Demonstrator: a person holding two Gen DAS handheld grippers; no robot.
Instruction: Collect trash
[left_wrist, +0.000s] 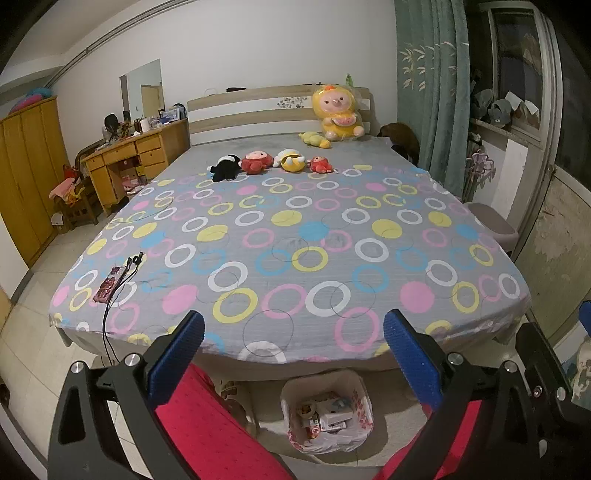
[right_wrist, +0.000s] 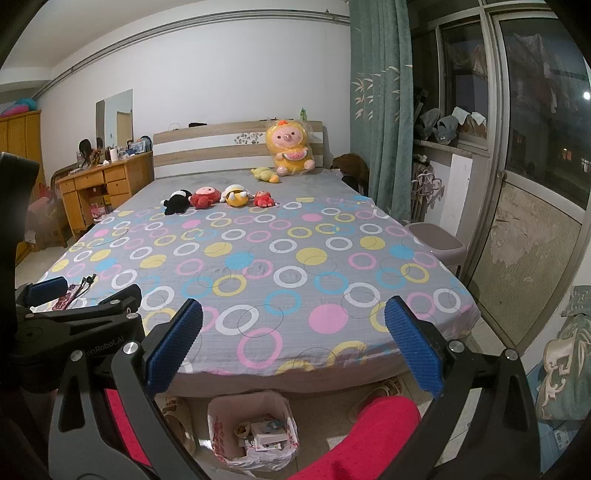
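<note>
A small trash bin lined with a white and red plastic bag (left_wrist: 327, 411) stands on the floor at the foot of the bed; it holds small boxes and wrappers. It also shows in the right wrist view (right_wrist: 253, 430). My left gripper (left_wrist: 293, 345) is open and empty, held above the bin at the bed's foot edge. My right gripper (right_wrist: 293, 341) is open and empty, also above the bin. The left gripper's fingers (right_wrist: 48, 290) show at the left of the right wrist view. No loose trash shows on the bed.
The bed (left_wrist: 295, 236) has a grey sheet with coloured circles. Several plush toys (left_wrist: 273, 162) lie near the headboard. A phone with a cable (left_wrist: 110, 282) lies at the bed's left front corner. A stool (right_wrist: 437, 242) stands right of the bed. A wooden desk (left_wrist: 133, 155) is at the left.
</note>
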